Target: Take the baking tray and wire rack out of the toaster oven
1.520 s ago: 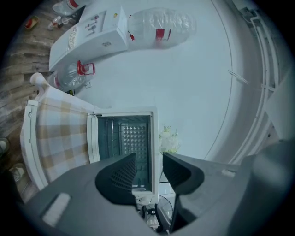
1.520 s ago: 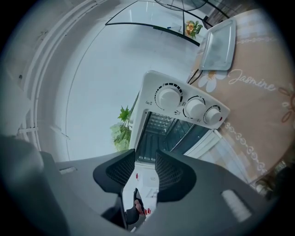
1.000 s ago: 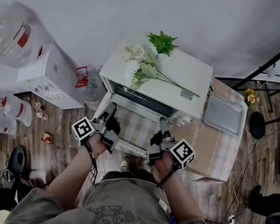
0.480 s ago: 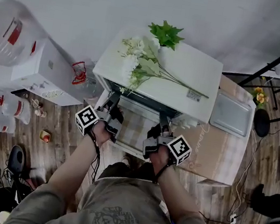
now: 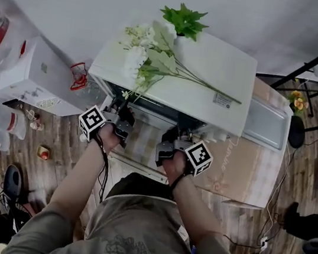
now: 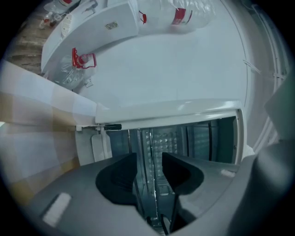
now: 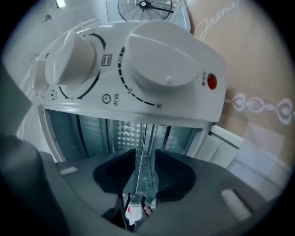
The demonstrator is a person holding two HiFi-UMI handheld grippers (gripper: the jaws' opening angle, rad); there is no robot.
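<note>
- Fingers (image 6: 120,177) of the left gripper (image 5: 116,116) reach into the left end of the toaster oven (image 5: 209,71) mouth. They are drawn in to a narrow slit, with the thin metal edge of the wire rack (image 6: 150,143) running between them. We judge they have hold of it, though we cannot see the pads press.
- Inside the oven the rack lies ahead of both grippers, level on its side guides as far as we can tell. Its front edge is the long axis that matters here, and it runs left to right across the mouth from one gripper to the other.
- Both gripper views show the oven turned on its side, so we read each gripper as rolled, with one finger above the rack and one below.
- At the right end of the mouth, just beside the knobs (image 7: 161,64), is the right gripper (image 5: 175,139). Its fingers (image 7: 173,177) are equally close together, and a shiny metal strip fills the gap. We take that as a grip too.
- Neither hand is nearer, since both sit at about the same depth. We think the pull should come straight back toward us with both ends together, or the rack may skew and bind.
- Right of the oven, the baking tray (image 5: 265,123) rests on the tabletop (image 5: 230,170), already out, so only the rack remains.
</note>
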